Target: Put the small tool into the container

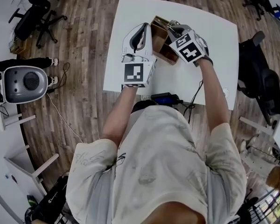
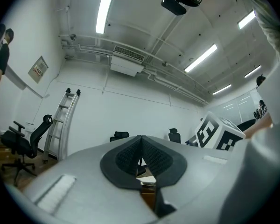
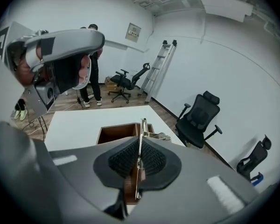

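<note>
Grip: my right tongs [image 3: 139,146] clenched on small tool [image 3: 142,126], thin metal strip pointing at open wooden container [image 3: 115,133] on counter [image 1: 214,36]. Left tongs [image 2: 141,148] closed, empty. Advice: centre strip over opening, lower, then release.

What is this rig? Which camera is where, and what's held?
No robot: a person stands at a white table with a hand-held gripper in each hand. The head view looks down from a camera on the person's head. The other two views come from cameras riding on each one, looking along its jaws. A wooden box sits on the table. The right hand-held gripper is clamped on a thin metal tool, close to the box. The left hand-held gripper has its jaws together, with nothing visibly between them.
</note>
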The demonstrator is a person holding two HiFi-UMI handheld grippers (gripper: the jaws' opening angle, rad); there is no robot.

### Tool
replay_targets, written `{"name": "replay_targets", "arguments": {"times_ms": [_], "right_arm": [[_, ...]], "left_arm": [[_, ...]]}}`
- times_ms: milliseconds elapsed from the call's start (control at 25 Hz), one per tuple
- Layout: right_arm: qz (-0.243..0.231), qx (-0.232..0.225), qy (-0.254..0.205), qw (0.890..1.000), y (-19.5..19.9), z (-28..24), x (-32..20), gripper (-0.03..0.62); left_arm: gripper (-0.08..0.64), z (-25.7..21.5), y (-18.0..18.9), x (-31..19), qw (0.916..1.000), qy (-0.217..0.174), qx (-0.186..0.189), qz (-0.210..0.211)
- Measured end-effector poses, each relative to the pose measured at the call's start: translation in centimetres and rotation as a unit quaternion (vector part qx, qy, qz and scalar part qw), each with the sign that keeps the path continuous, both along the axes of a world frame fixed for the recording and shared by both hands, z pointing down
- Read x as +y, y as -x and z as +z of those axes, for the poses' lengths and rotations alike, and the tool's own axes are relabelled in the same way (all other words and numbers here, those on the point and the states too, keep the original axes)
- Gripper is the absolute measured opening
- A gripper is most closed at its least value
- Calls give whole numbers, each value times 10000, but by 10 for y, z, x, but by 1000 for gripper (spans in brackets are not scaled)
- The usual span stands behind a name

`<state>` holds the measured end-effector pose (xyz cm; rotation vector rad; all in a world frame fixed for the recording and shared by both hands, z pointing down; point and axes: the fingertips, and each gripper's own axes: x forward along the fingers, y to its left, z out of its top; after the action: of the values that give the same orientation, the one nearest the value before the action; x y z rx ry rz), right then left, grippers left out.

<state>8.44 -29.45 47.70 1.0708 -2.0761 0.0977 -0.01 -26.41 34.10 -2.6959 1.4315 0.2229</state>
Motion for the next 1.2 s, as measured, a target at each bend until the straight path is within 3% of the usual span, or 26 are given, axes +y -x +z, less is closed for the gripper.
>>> {"name": "replay_targets", "arguments": {"times_ms": [1200], "right_arm": [[-77,1020,457,9937,3,15,-13,11]], "left_arm": [[11,4,-3,0,9999,67,64,-44]]}}
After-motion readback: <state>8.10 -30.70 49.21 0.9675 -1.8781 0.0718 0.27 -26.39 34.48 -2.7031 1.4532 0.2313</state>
